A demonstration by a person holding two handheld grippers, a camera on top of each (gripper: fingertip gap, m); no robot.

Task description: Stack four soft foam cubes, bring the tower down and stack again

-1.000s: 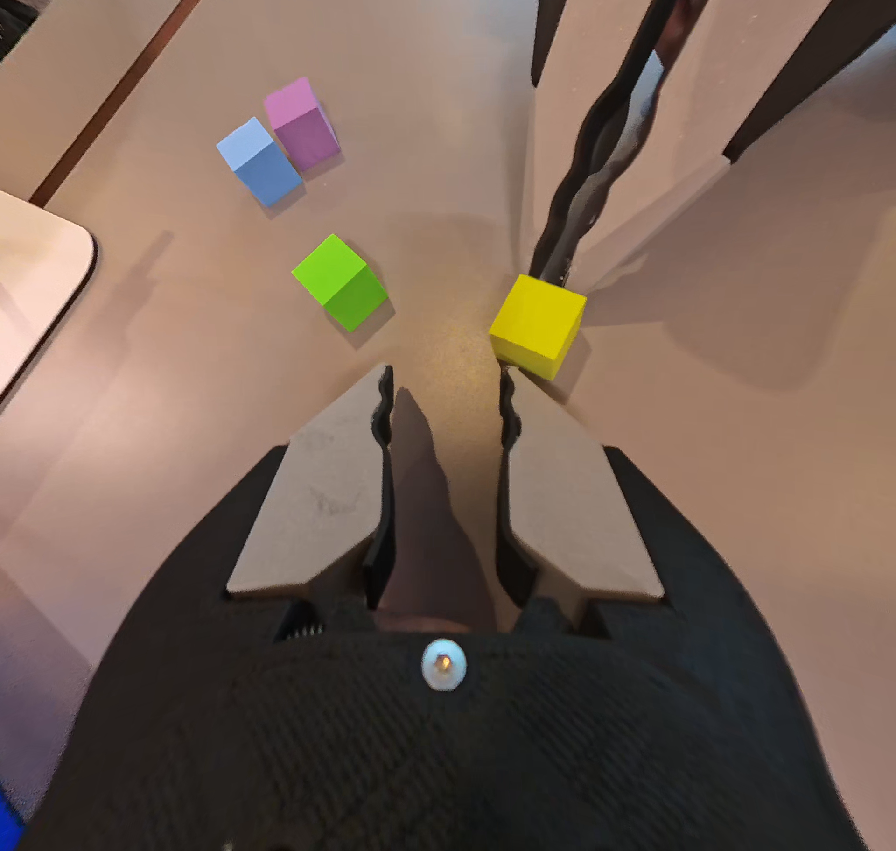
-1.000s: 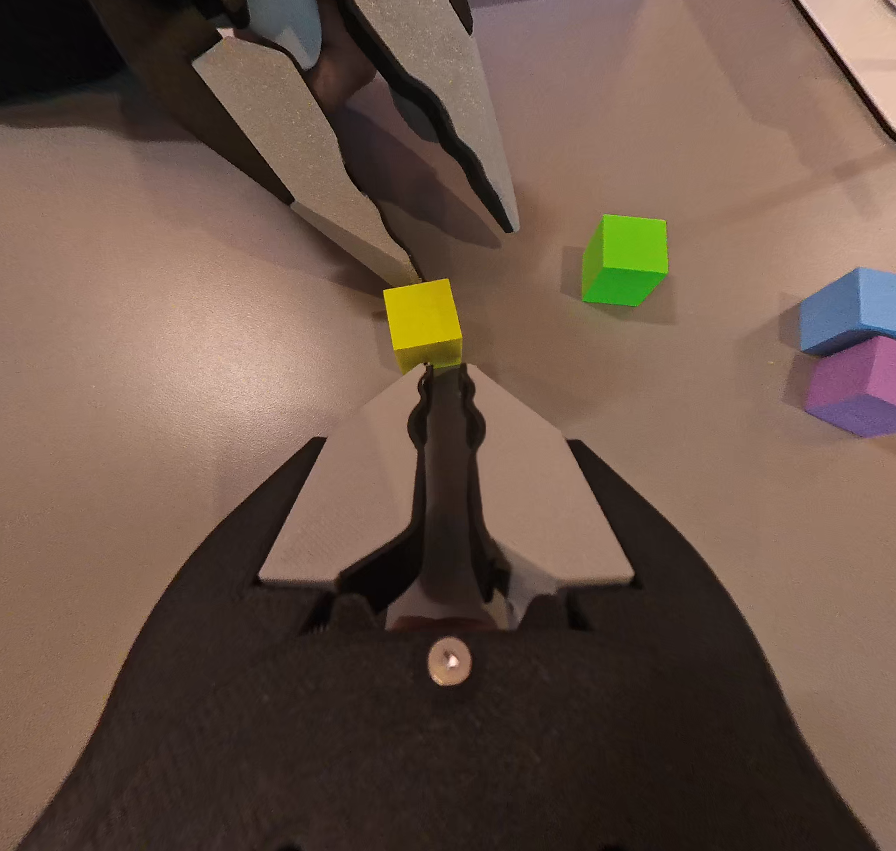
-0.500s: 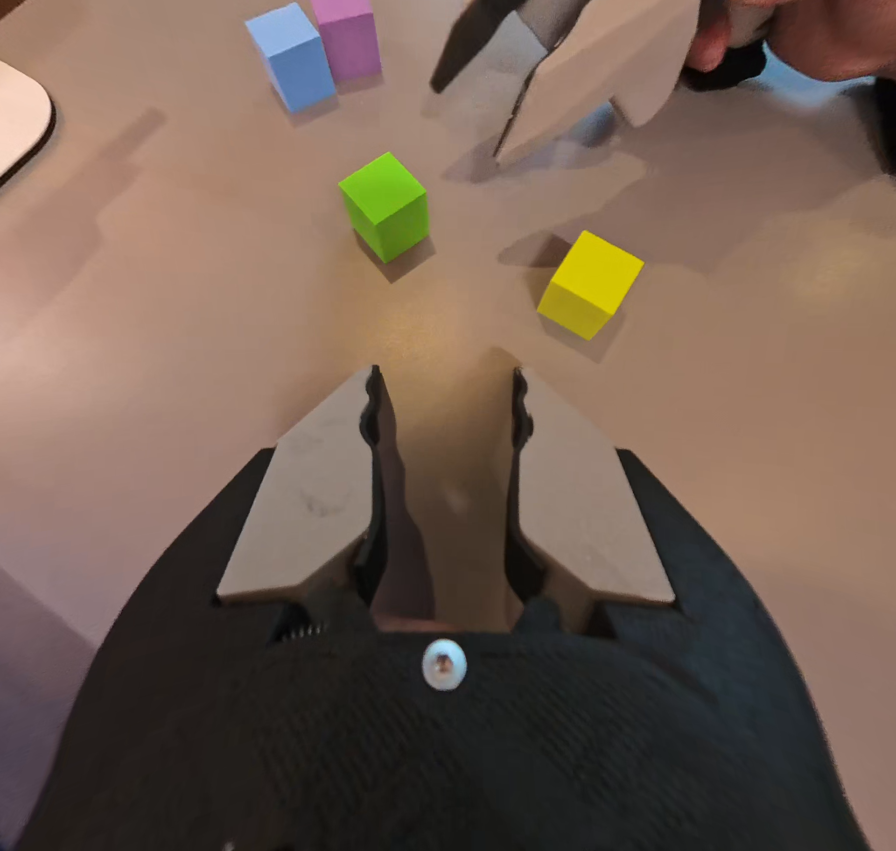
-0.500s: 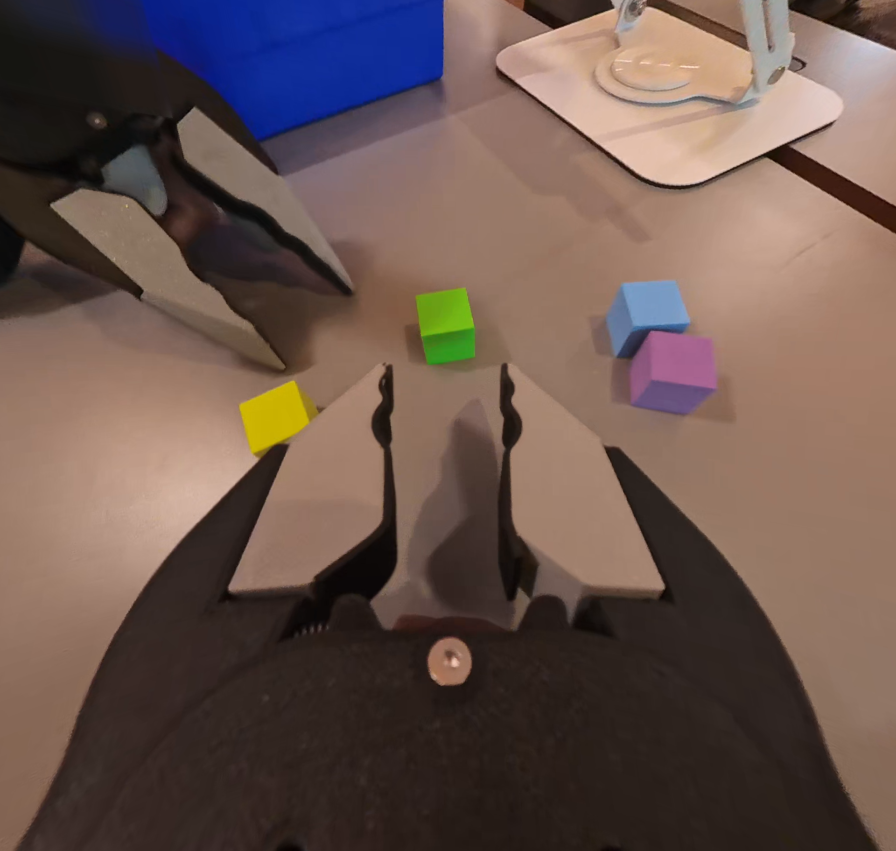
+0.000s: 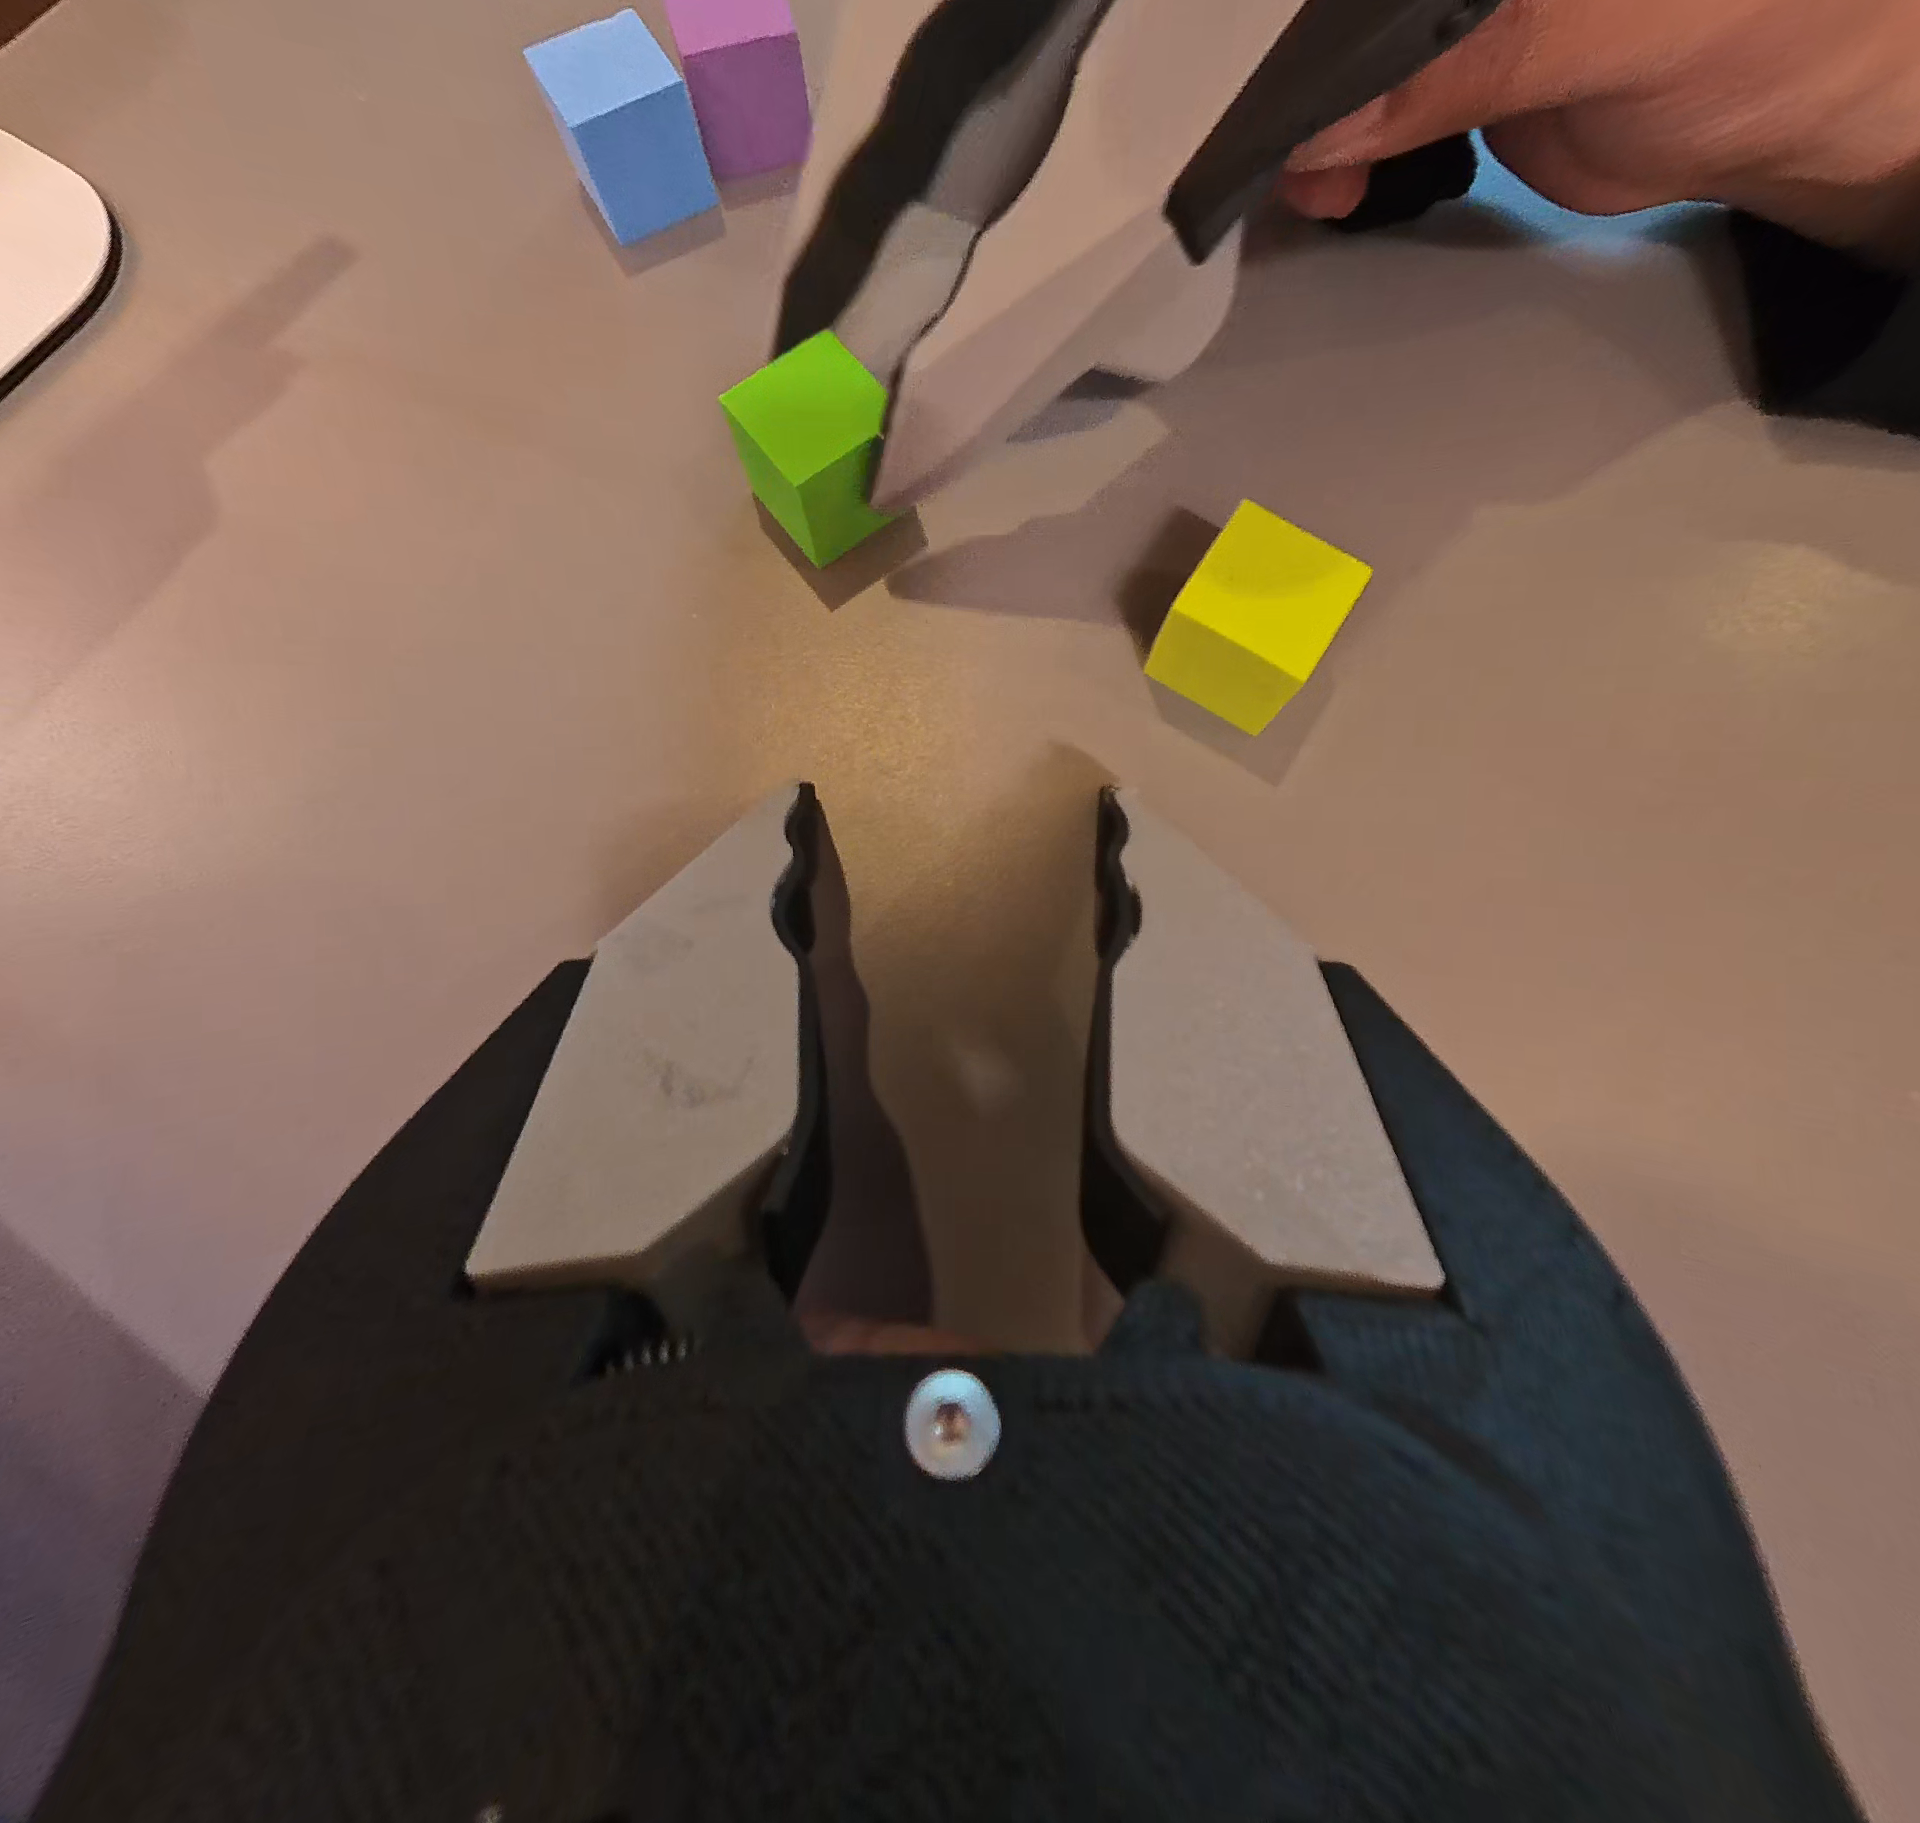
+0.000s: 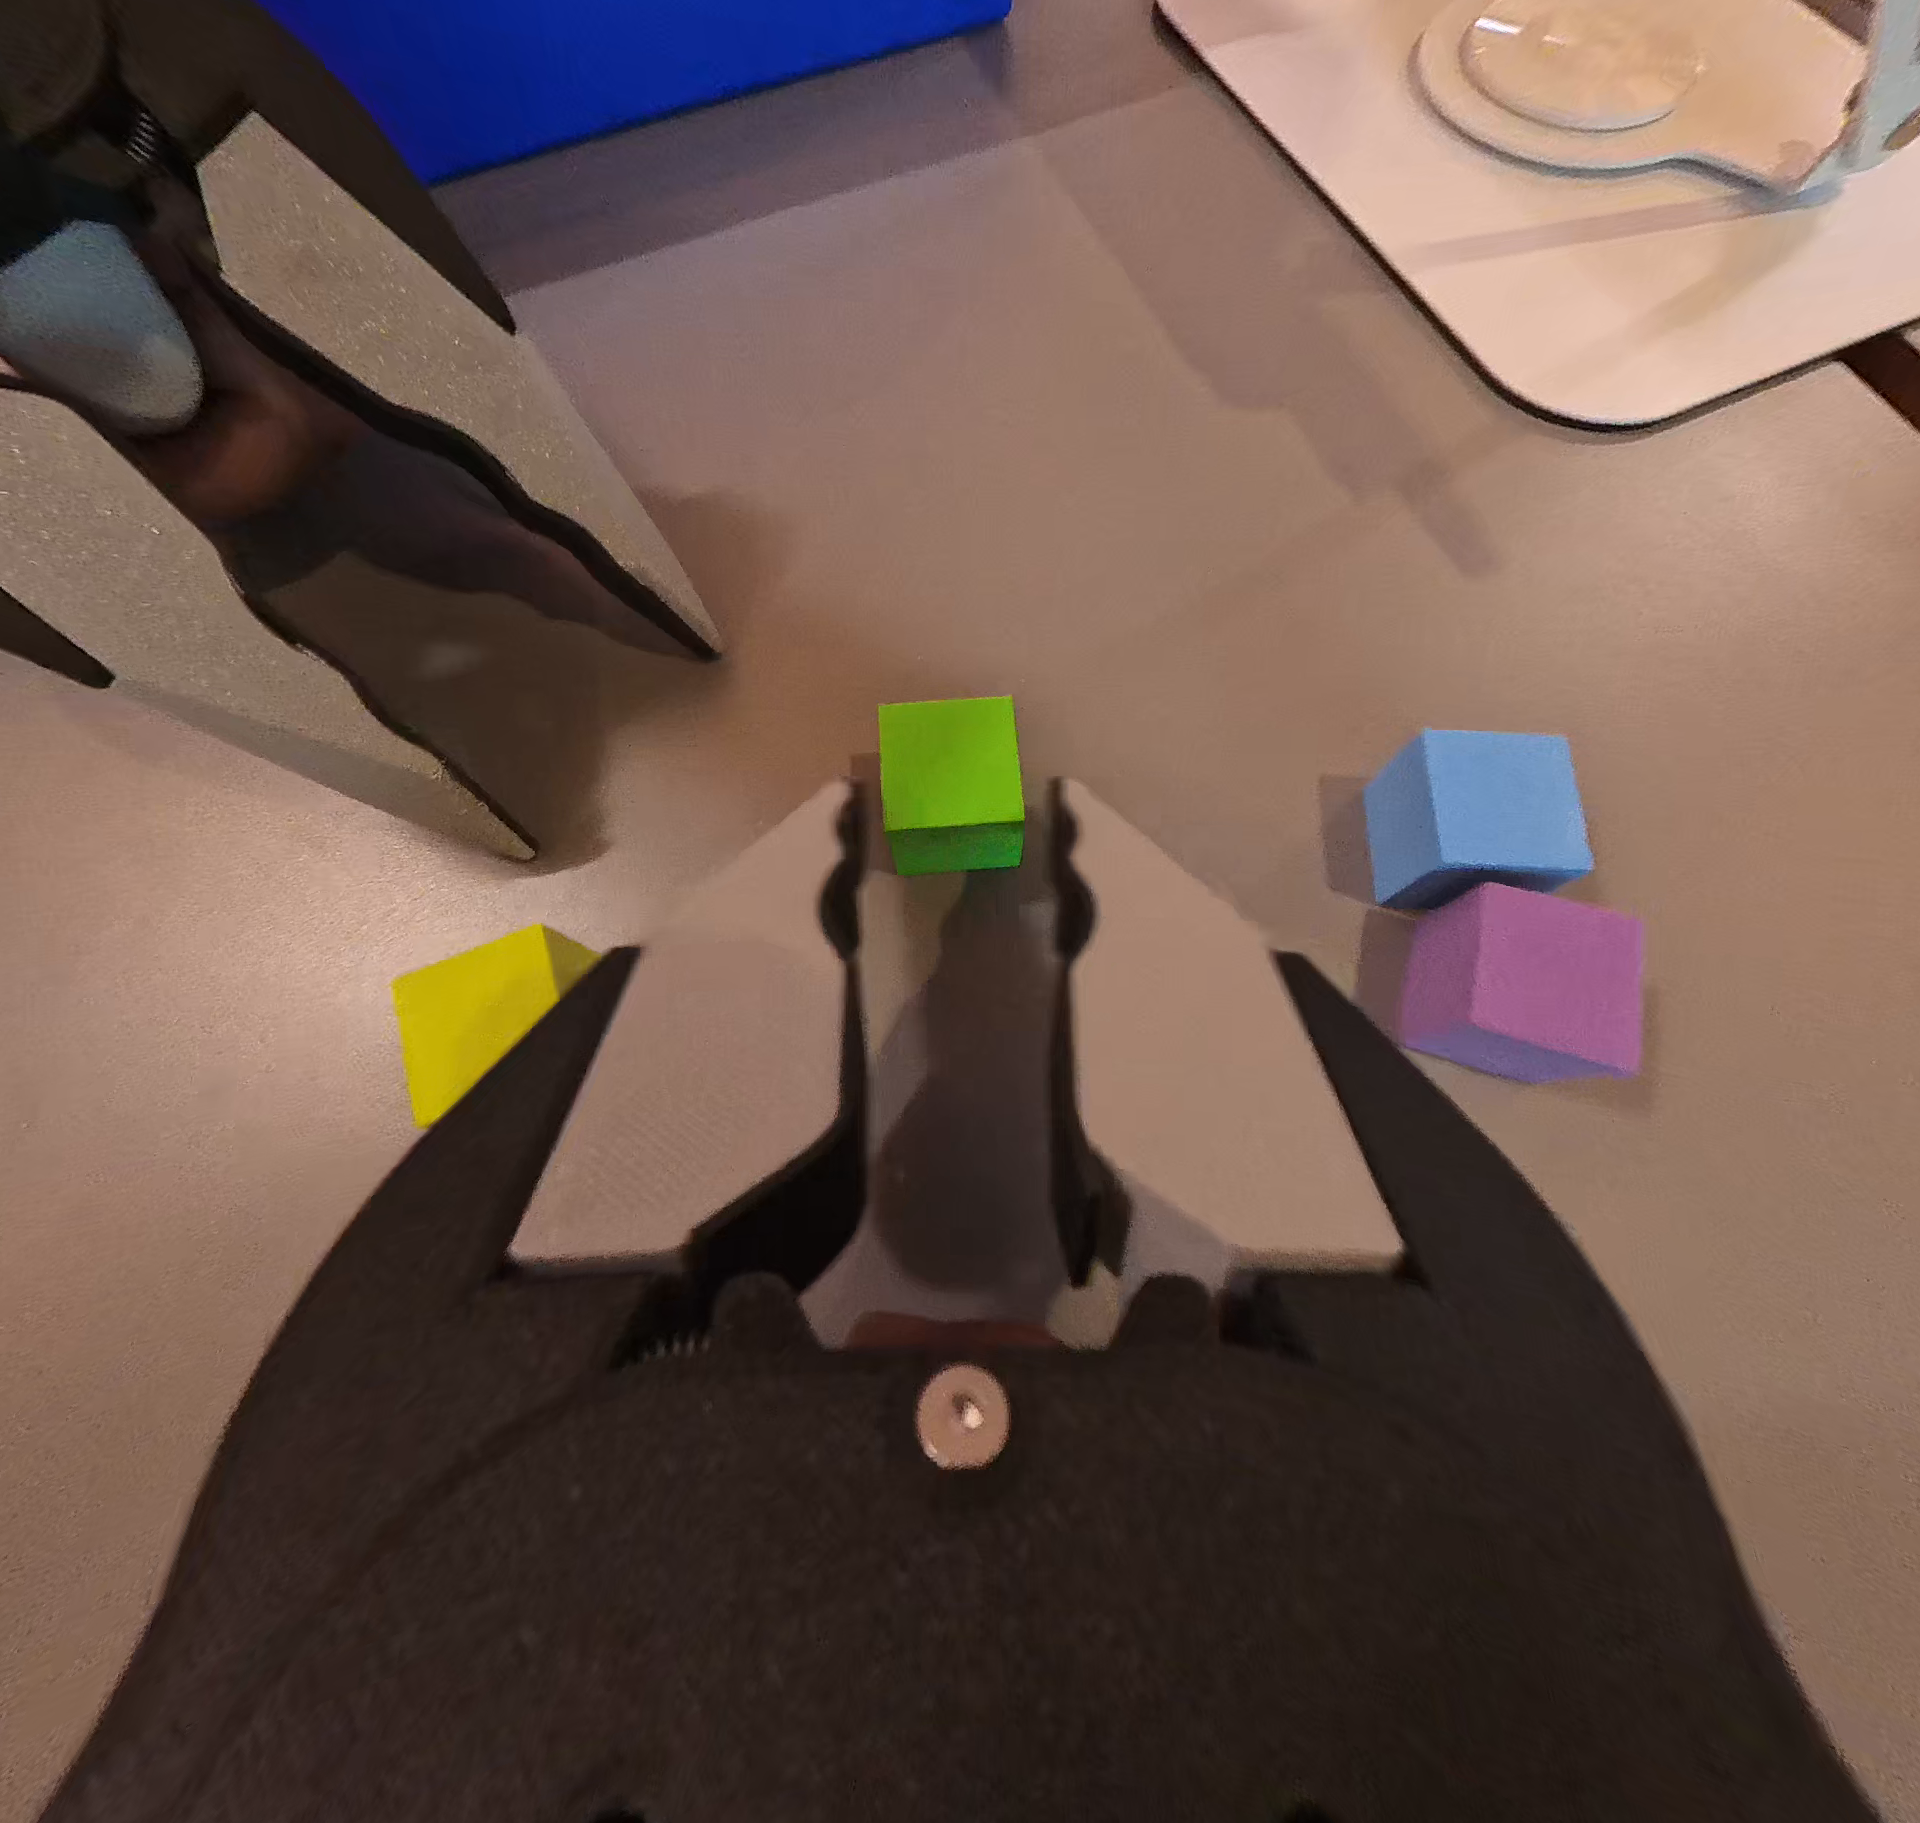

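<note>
On the grey-brown tabletop [image 6: 1039, 443], all four cubes lie loose. The right gripper [image 6: 953, 797], jaws wide, straddles the small green foam cube [image 6: 948, 771]; the yellow foam cube [image 6: 468, 1020] sits at eight o'clock. The left gripper [image 5: 954, 797] hovers open, empty. Being light and squashy, the green one likely wants gentle pressure on opposite flat faces.

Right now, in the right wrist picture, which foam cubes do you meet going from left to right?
Yellow foam cube → green foam cube → then the blue foam cube and purple foam cube, which overlap sideways.
</note>
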